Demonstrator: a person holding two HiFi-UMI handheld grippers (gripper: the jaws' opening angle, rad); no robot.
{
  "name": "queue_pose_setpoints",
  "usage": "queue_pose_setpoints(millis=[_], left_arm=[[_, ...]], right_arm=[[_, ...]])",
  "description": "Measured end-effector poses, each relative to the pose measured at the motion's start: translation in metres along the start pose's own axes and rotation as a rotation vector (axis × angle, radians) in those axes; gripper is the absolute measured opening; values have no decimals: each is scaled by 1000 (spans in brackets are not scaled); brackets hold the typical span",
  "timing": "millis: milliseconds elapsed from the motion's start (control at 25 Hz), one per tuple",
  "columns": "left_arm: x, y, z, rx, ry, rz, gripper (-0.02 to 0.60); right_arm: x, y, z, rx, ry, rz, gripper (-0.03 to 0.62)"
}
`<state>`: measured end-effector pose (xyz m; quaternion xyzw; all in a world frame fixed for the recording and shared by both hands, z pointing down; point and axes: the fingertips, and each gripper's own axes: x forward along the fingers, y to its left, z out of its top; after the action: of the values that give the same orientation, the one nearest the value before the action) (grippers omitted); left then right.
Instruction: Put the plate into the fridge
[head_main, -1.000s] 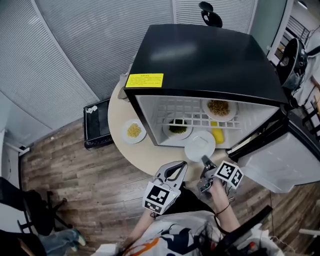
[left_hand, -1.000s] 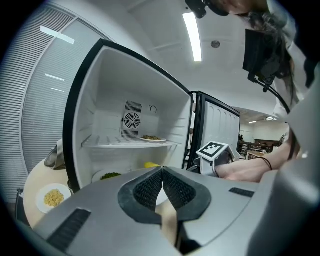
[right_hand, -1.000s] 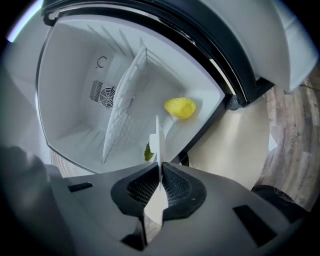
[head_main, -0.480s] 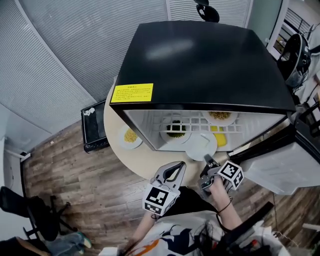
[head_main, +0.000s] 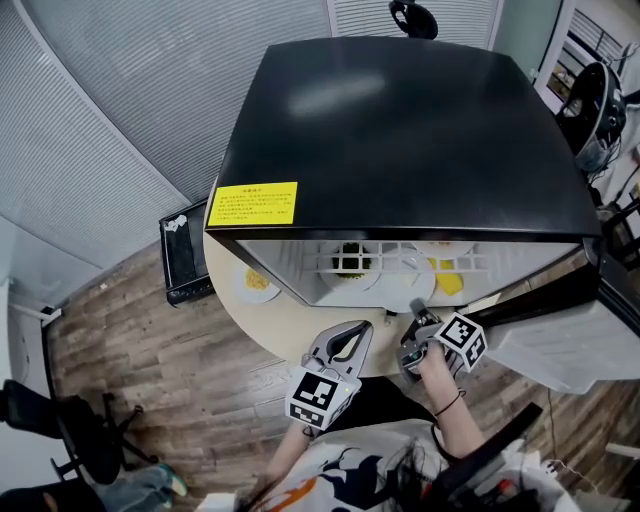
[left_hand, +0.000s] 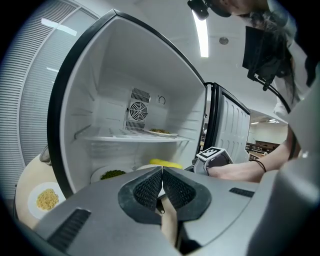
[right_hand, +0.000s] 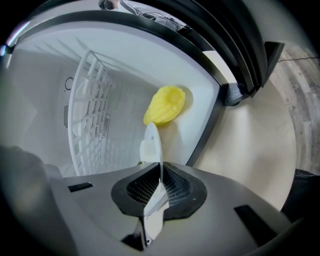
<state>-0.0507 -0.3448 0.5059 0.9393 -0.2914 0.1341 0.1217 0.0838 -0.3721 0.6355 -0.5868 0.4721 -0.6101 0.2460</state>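
A person's right gripper (right_hand: 161, 172) pinches a round white plate (right_hand: 151, 142) by its rim, jaws pressed tight on the edge. The plate is seen edge-on at the mouth of an open black mini fridge (head_main: 400, 120), level with the lower compartment, between the white wire shelf (right_hand: 90, 110) and the fridge floor; whether anything lies on it cannot be told. The left gripper (left_hand: 162, 170) hangs just in front of the fridge, beside the right, its 2 jaws pressed together with nothing between them.

Inside, the shelf carries 1 white plate of brownish food (left_hand: 160, 132); on the floor below stand a white plate of dark green food (left_hand: 112, 174) at the left and a lumpy yellow item (right_hand: 165, 105) at the right, apart from the held plate. The white-lined door (left_hand: 227, 125) stands open at the right.

The fridge sits on a round beige table (head_main: 260, 315); left of it, outside, rests a small white plate of yellow grains (left_hand: 47, 199).
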Motion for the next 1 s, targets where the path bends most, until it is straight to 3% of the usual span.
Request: queue_pose_setpoints(millis=[480,800,920,1000], left_arm=[[-1,10,-2,0,23,11,13],[-4,12,-1,25,21,29,13],[-5,15,0,25,19,38,13],[-7,17,1,24,17,45,14]], right_arm=[[28,16,21,-84,-79,-8,29],[32,25,24,-254,-73,5,38],[31,26,22,-326,-46,-16,62],[28,27,19,-349,-29,-23,122]])
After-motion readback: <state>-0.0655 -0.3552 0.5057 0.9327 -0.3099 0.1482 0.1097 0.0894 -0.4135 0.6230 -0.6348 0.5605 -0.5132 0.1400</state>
